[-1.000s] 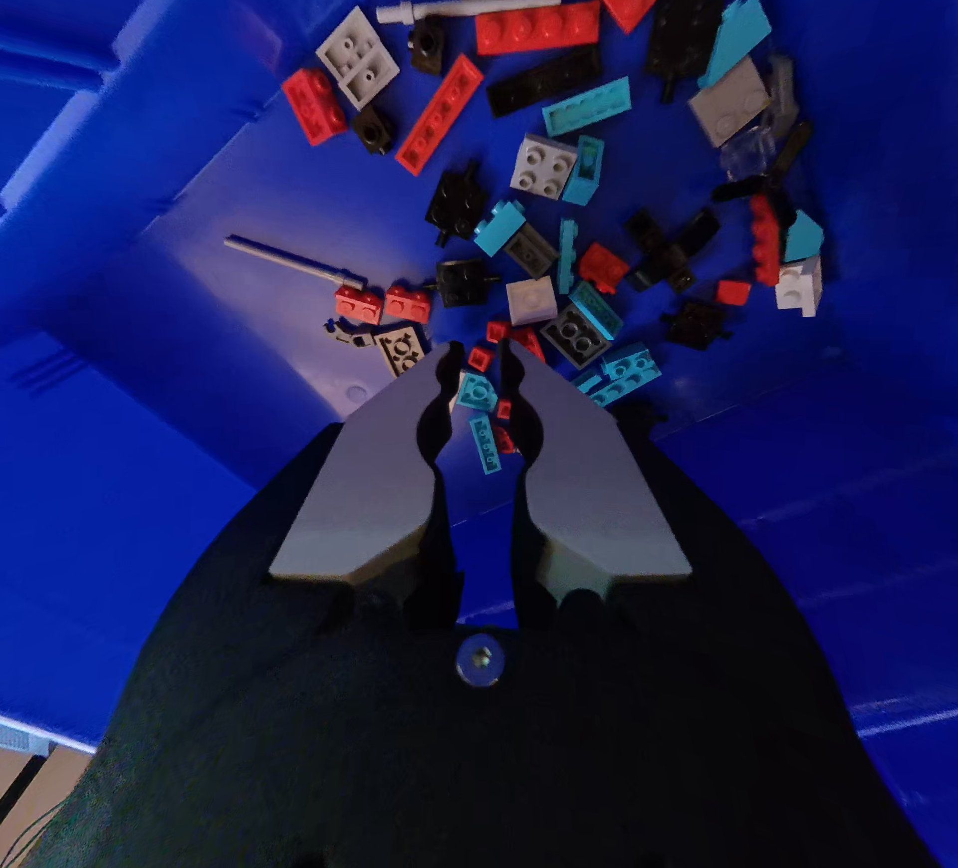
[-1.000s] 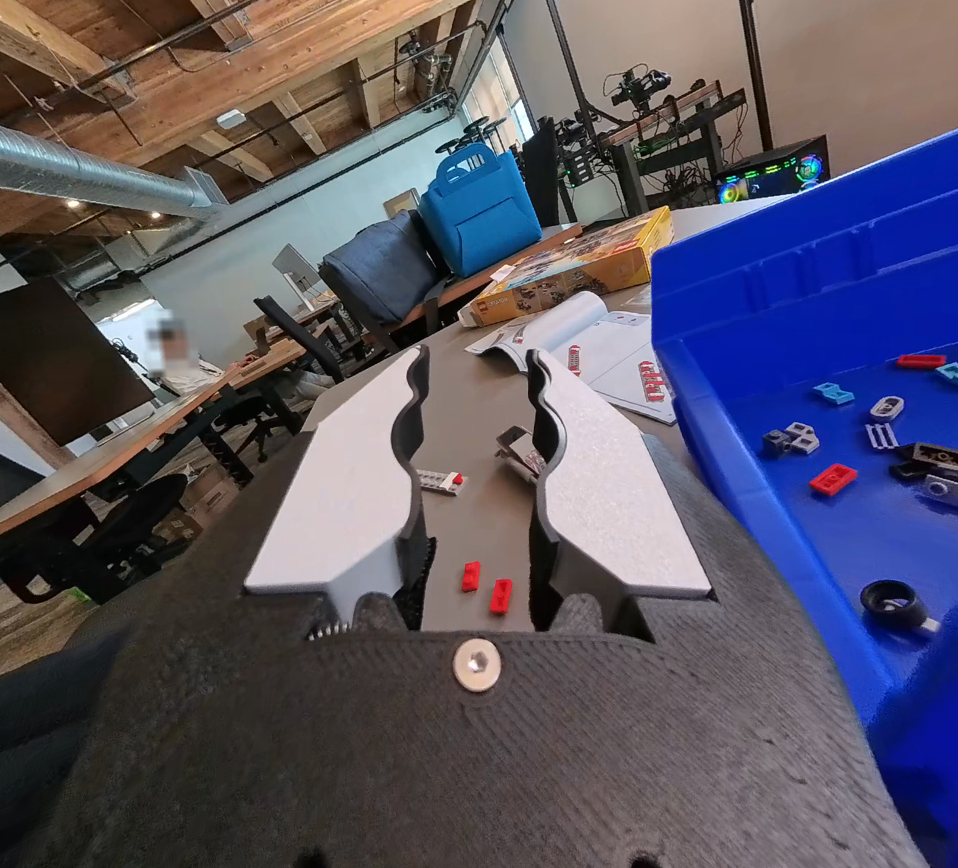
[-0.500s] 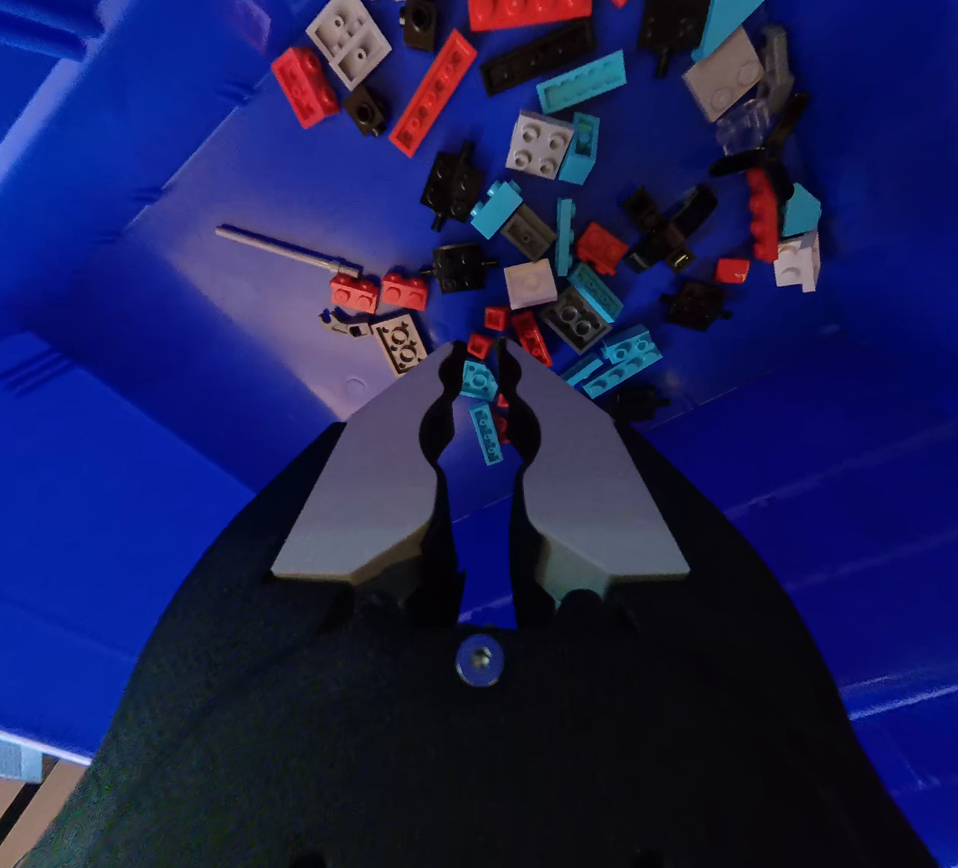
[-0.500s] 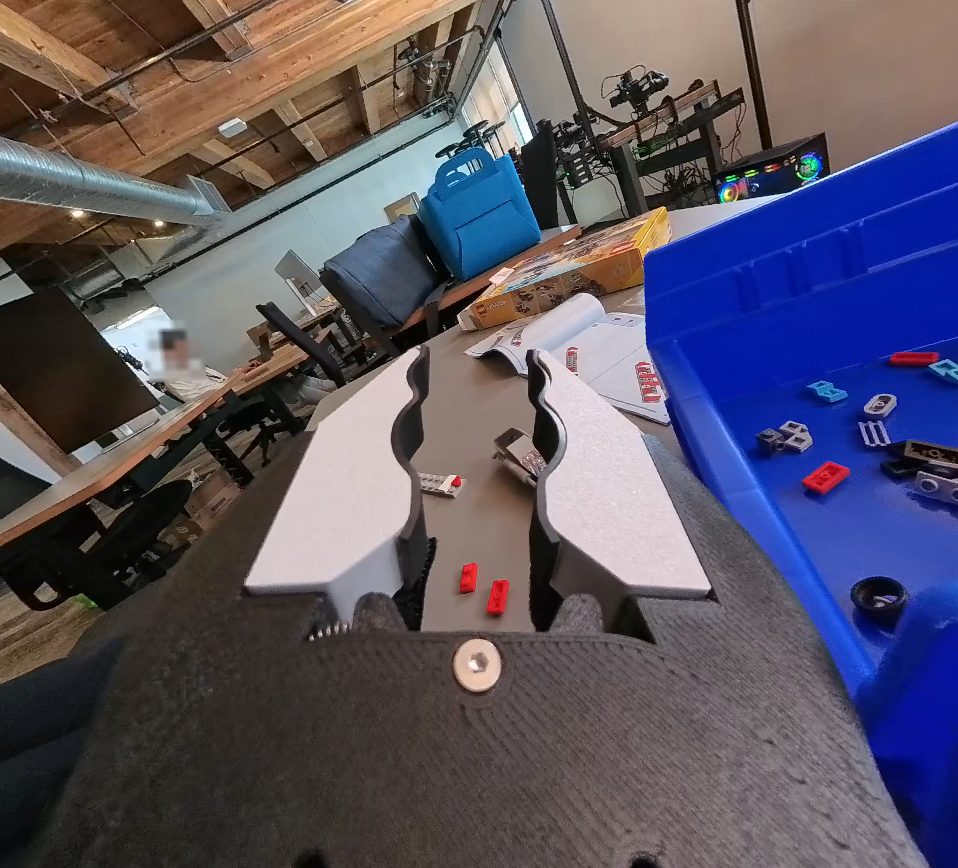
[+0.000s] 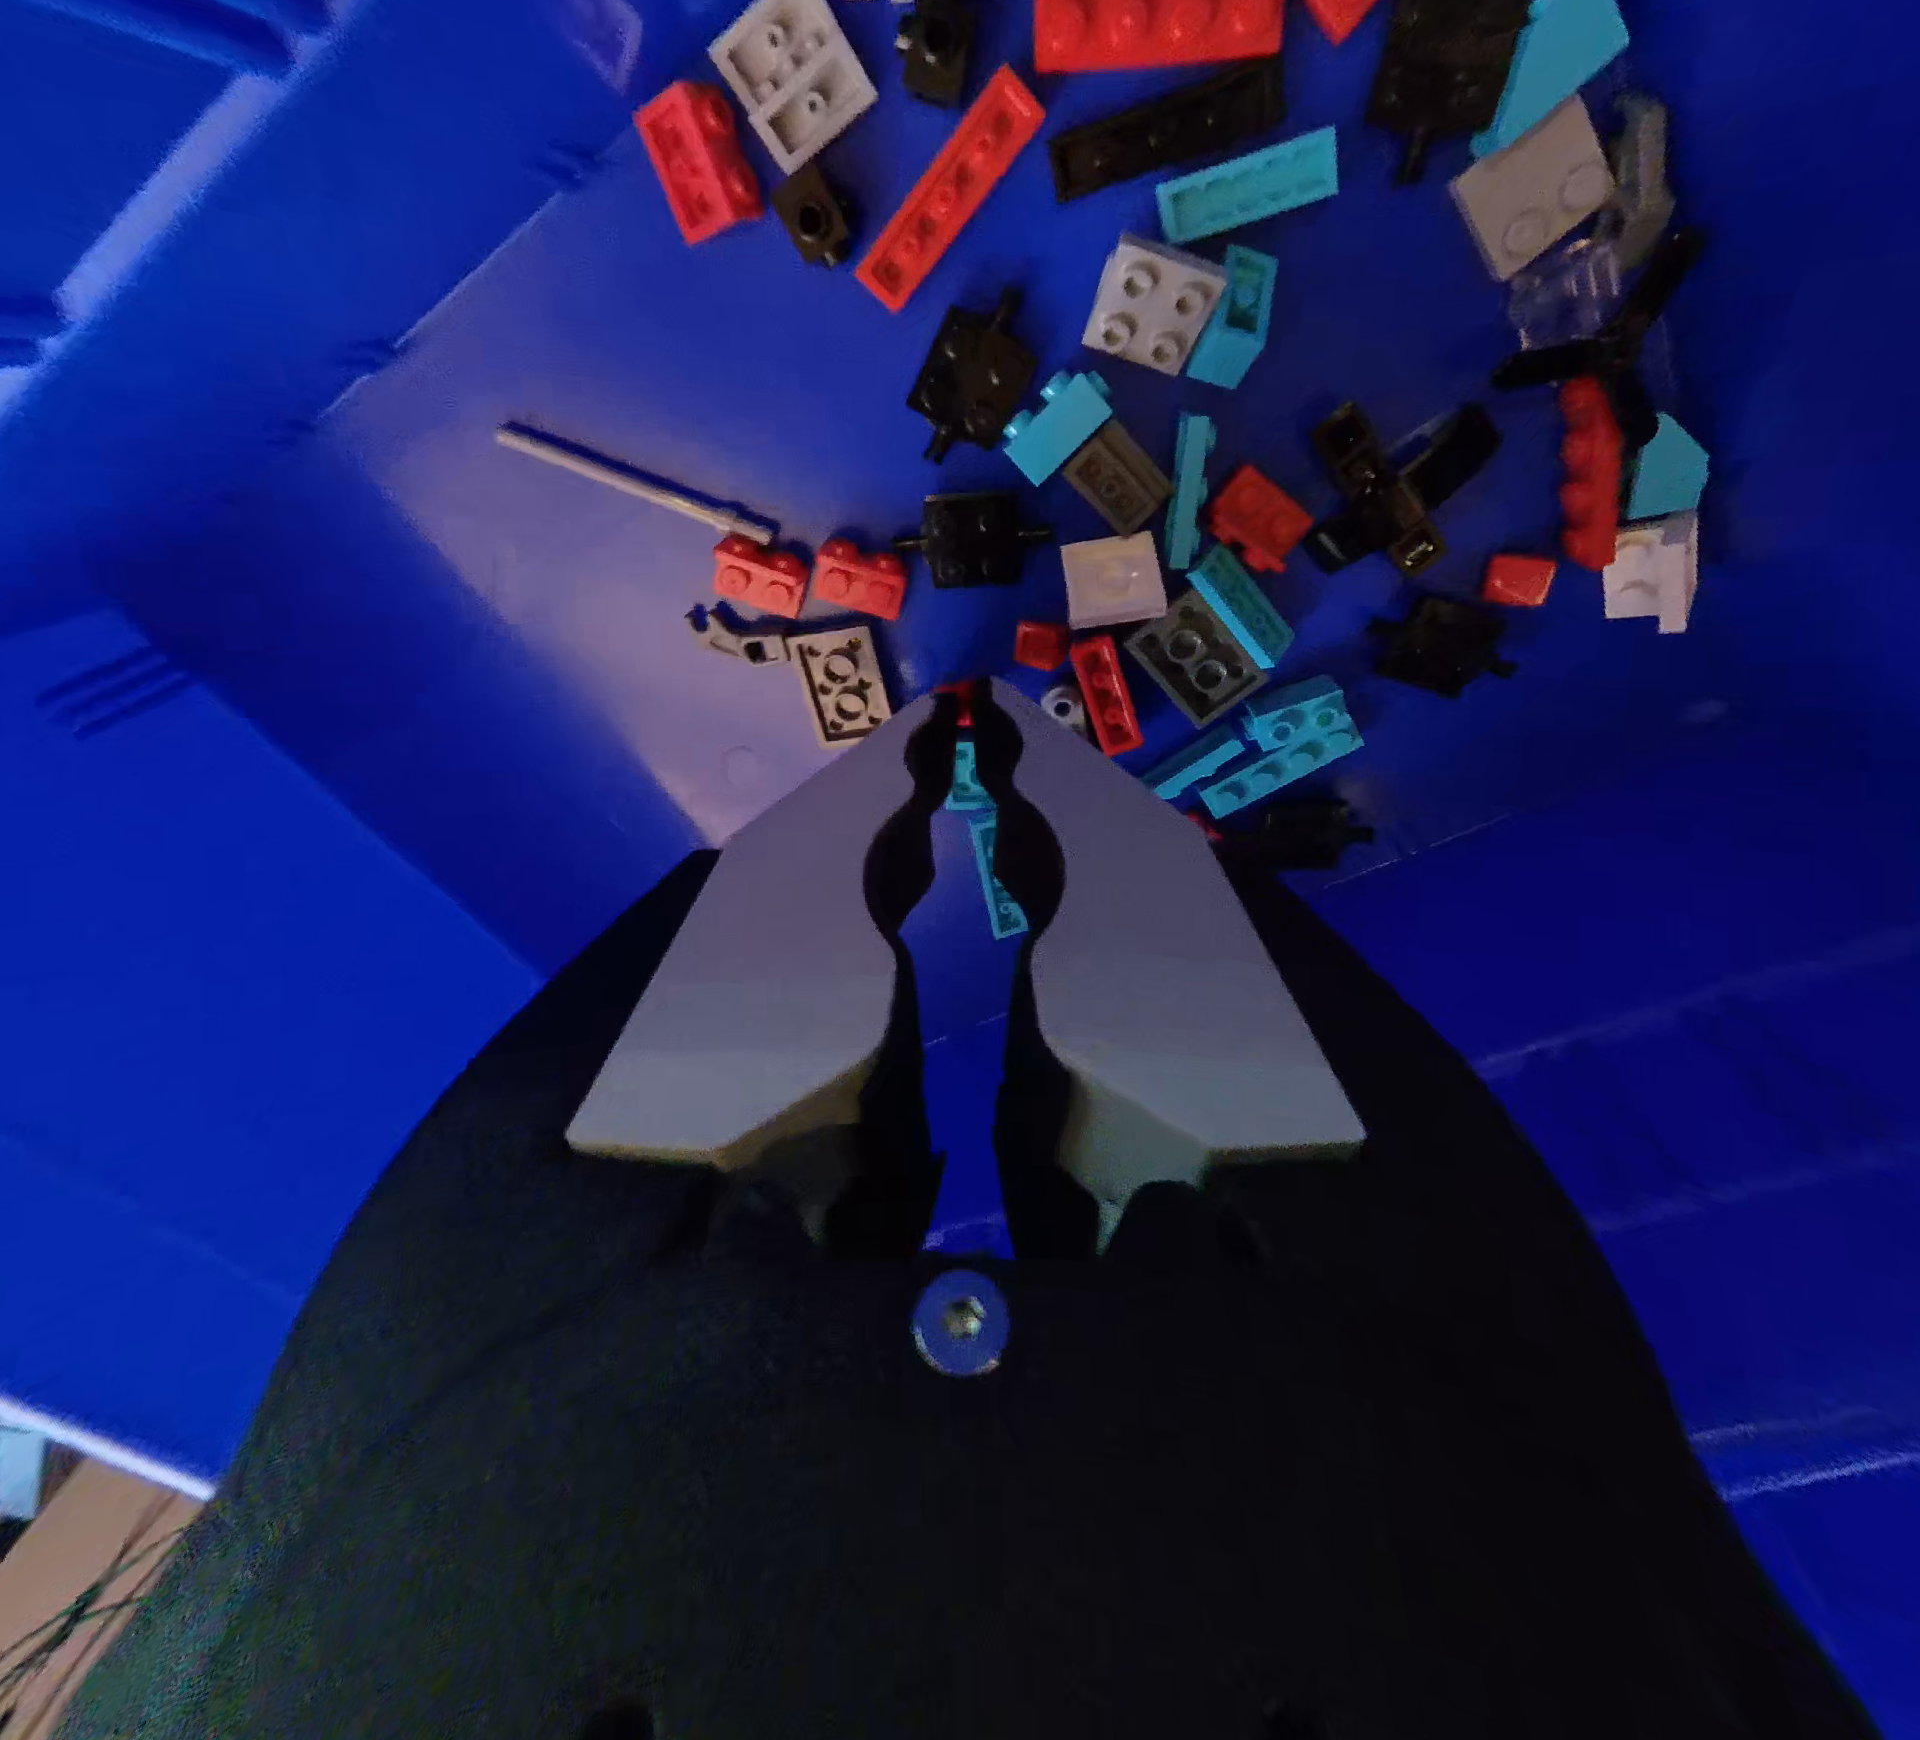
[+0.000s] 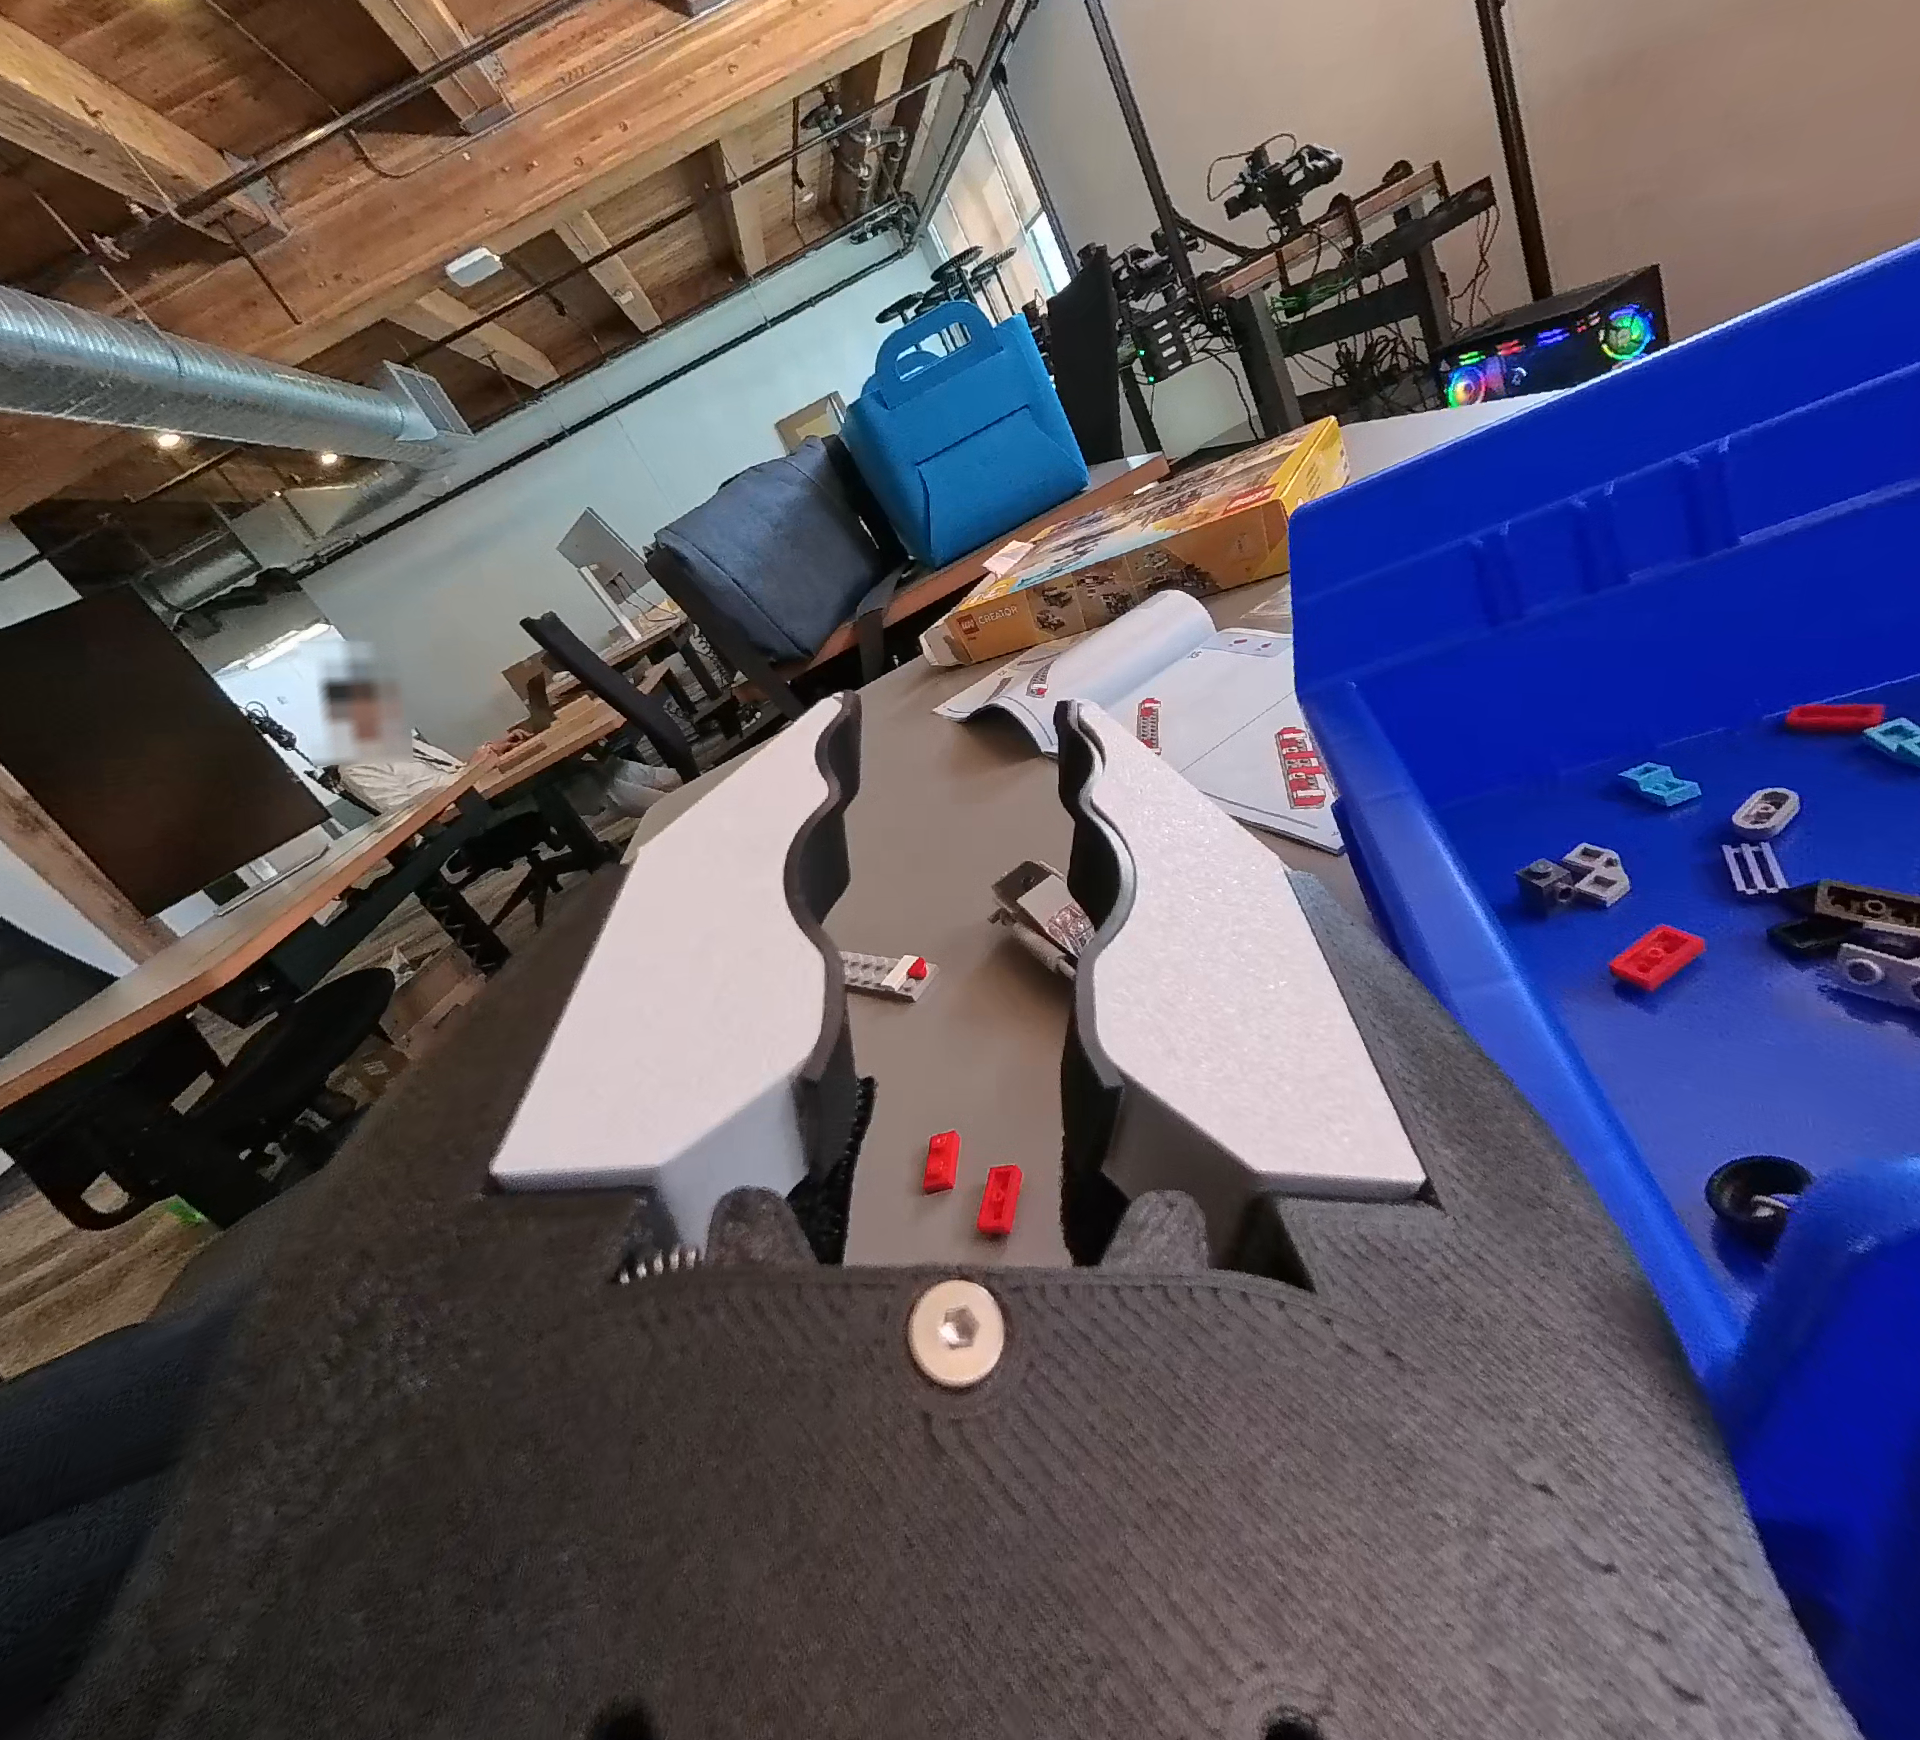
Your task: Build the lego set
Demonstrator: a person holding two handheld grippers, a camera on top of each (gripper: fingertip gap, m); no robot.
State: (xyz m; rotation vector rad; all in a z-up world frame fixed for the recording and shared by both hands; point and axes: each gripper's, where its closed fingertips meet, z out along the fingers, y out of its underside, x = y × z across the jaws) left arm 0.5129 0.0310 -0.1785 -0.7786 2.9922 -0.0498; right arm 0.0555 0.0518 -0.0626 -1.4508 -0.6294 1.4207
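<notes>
Left gripper (image 5: 964,703) is inside the blue bin (image 5: 312,547), fingers pinching a small red piece (image 5: 958,696) at frame centre; loose lego pieces (image 5: 1195,288) fill the upper right. Right gripper (image 6: 956,714) is over the desk (image 6: 935,869), fingers spread w/ nothing between; two red plates (image 6: 971,1181) lie below, centre frame.

Bin (image 6: 1455,547): on the table (image 6: 935,838), right of the gripper (image 6: 956,724)
Loose bricks (image 5: 1174,340): scattered on the bin floor
Booklet (image 6: 1174,703): open on the table, just left of the bin
Box (image 6: 1153,547): behind the booklet
Two small plates (image 6: 971,1181): side by side on the table, between the gripper's fingers (image 6: 717,921)
</notes>
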